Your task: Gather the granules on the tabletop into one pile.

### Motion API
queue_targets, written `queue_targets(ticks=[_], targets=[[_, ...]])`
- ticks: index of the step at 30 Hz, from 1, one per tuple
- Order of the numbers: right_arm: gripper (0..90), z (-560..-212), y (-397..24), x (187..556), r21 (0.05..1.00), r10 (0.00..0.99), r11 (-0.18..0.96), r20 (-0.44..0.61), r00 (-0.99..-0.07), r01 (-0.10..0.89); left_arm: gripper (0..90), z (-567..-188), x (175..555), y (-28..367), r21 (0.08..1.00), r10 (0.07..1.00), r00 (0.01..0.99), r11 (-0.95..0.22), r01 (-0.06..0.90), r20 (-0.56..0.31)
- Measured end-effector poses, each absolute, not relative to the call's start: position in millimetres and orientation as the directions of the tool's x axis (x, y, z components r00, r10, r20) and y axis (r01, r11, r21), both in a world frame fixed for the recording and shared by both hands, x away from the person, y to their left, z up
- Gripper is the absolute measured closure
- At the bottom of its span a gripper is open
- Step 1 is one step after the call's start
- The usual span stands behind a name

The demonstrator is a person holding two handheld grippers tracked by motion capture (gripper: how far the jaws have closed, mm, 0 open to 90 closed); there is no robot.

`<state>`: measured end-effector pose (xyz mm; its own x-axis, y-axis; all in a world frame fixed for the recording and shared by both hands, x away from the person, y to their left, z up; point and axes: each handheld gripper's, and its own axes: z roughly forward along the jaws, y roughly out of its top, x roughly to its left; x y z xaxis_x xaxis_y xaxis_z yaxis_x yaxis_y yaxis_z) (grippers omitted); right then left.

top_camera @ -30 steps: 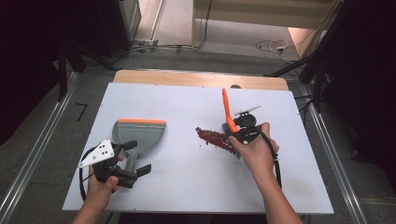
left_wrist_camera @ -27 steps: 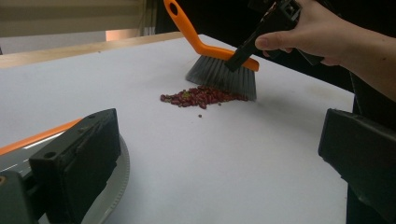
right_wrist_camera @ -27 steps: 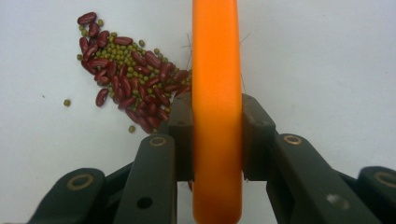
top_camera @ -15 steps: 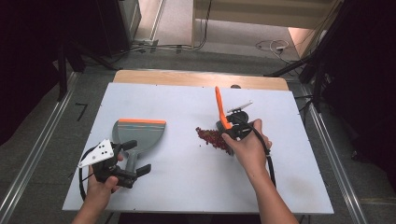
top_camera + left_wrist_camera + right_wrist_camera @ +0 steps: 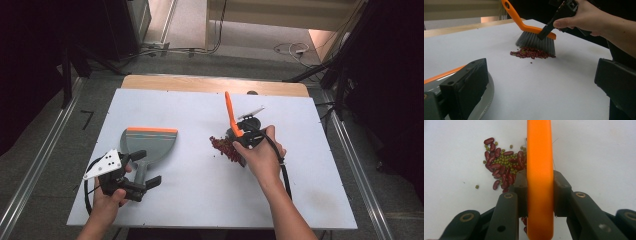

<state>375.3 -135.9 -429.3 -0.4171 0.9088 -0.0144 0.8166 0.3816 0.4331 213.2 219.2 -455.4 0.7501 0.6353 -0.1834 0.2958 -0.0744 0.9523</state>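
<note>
Right hand-held gripper (image 5: 243, 140), just right of the desk's centre in the high view: jaws clamped on the orange plastic back of a small hand brush with grey bristles (image 5: 536, 41); in the right gripper view the orange brush back (image 5: 540, 180) runs straight up between the two black jaws, pads pressed against both its sides. Brush handle rises toward 11 o'clock from the grip in the high view. Bristles rest on the white desk (image 5: 200, 200) at the edge of a small heap of dark red kidney beans mixed with tiny green mung beans (image 5: 501, 167); in the high view the heap lies at 9 o'clock of the right hand-held gripper, touching the bristles. One stray green bean sits just apart from the heap, toward 8 o'clock in the right gripper view. Left hand-held gripper (image 5: 145, 175), near the desk's front left corner: jaws stand apart, nothing pressed between the pads; the handle of a grey plastic dustpan with an orange front lip (image 5: 149, 145) lies beneath and between them. Whether the pads touch that handle I cannot tell. Dustpan lies flat, lip at 12 o'clock, well apart from the heap, which sits at its 3 o'clock.
</note>
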Motion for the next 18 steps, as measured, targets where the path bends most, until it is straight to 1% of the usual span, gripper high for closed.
queue_targets(ticks=[9,18], targets=[[68.6,-429.3,-126.3,375.6,0.432,0.9,0.399,-0.015,-0.436,0.809,0.0,-455.3,213.2,219.5,0.953,0.635,0.75,-0.073,0.294,-0.183],[68.6,-428.5,-121.9,375.1,0.435,0.88,0.443,-0.045,-0.473,0.784,0.0,-455.4,213.4,220.2,0.953,0.635,0.751,-0.072,0.294,-0.184]])
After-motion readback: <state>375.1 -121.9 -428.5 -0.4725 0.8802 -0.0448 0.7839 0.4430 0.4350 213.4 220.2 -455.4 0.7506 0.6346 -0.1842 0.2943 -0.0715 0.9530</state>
